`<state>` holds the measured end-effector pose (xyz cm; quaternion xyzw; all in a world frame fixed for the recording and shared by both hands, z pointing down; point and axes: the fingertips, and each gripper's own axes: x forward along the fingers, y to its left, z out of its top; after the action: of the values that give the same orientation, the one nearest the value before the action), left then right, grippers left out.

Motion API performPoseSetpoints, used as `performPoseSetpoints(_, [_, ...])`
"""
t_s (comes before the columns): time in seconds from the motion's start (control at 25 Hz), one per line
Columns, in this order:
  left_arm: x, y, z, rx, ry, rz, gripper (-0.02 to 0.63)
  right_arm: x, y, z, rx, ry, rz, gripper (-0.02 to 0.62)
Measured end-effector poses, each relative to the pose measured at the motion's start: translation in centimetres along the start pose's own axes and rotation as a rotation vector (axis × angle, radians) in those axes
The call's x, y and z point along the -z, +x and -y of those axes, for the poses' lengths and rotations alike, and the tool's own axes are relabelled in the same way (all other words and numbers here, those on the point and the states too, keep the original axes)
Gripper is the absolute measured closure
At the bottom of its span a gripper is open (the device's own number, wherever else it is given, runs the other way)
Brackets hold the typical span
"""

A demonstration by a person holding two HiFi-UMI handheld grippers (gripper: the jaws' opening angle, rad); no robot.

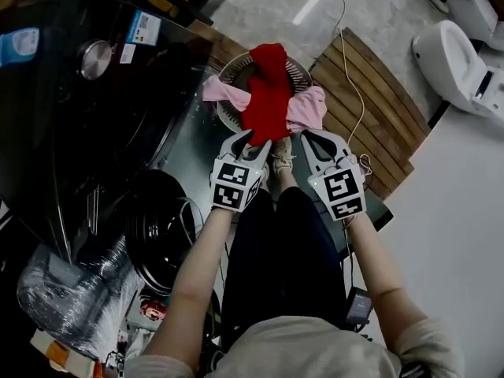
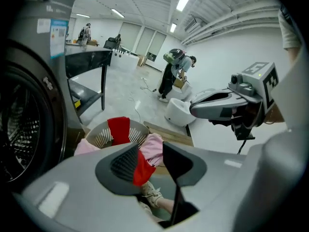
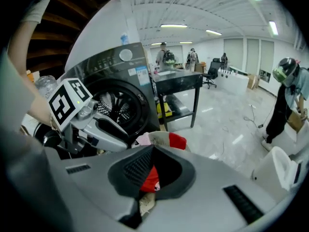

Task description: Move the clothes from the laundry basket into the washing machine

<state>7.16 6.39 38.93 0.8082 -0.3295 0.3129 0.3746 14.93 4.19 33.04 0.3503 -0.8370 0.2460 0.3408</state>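
A round slatted laundry basket (image 1: 303, 73) stands on the floor ahead of my feet. A red garment (image 1: 268, 93) hangs over its rim, with pink clothes (image 1: 309, 109) on both sides. My left gripper (image 1: 253, 142) hovers at the basket's near edge, jaws partly open and nothing between them; the left gripper view shows the red garment (image 2: 119, 129) beyond the gap (image 2: 150, 151). My right gripper (image 1: 309, 138) is beside it, shut and empty, its tips meeting (image 3: 153, 148). The dark washing machine (image 1: 79, 116) stands to the left, its drum (image 3: 116, 108) open.
The machine's round door (image 1: 161, 227) hangs open at my lower left. A wooden slatted platform (image 1: 378, 109) lies right of the basket, a white toilet (image 1: 461, 61) beyond it. A plastic bag (image 1: 63, 290) sits low left. A black table (image 3: 178, 81) stands behind the machine.
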Motion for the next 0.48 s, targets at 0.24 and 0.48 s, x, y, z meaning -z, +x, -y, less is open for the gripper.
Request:
performPoseSetpoints(0.24, [7.8, 10.0, -1.2, 0.151, -0.022, -0.17, 0.452, 8.1, 5.4, 1.2, 0.085, 0.161, -0.032, 0.588])
performPoseSetpoints(0.48, [12.3, 17.6, -4.0, 0.145, 0.005, -0.251, 0.451, 14.0, 9.7, -0.4, 0.074, 0.257, -0.056, 0.588])
